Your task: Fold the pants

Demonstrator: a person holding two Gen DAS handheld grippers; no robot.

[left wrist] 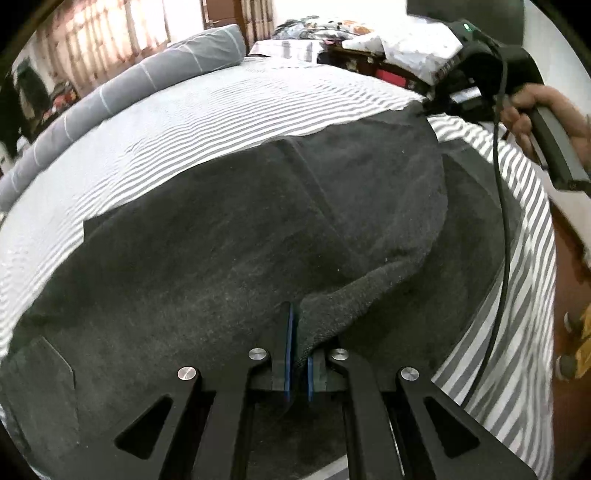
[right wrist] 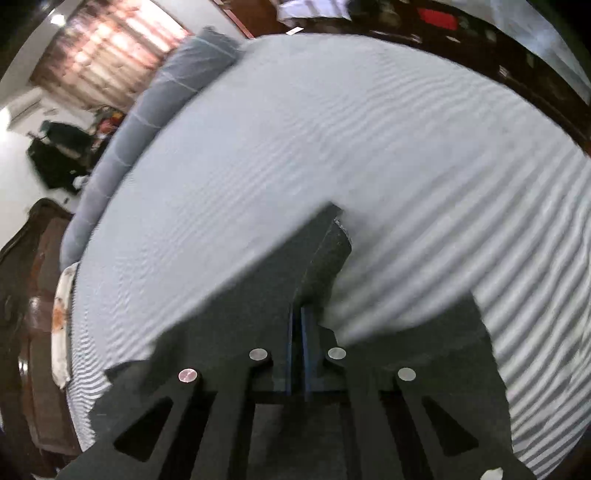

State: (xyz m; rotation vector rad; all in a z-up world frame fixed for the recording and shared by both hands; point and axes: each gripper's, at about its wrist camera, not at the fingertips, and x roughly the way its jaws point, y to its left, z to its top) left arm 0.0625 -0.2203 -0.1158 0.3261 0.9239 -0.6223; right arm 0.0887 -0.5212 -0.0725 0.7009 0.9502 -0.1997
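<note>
No text, label, brand, number or sign can be read in either view. The printed cloth and clutter beyond the bed [left wrist: 229,107] are too blurred and small to tell any lettering, and the pants [left wrist: 221,240] show only plain dark fabric.

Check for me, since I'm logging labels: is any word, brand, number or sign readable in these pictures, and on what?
None can be read.
Pants: no tag or print shows.
Striped sheet: only stripes.
Clutter behind the bed: patterned, too blurred to read.
Right gripper: green light, no text.
</note>
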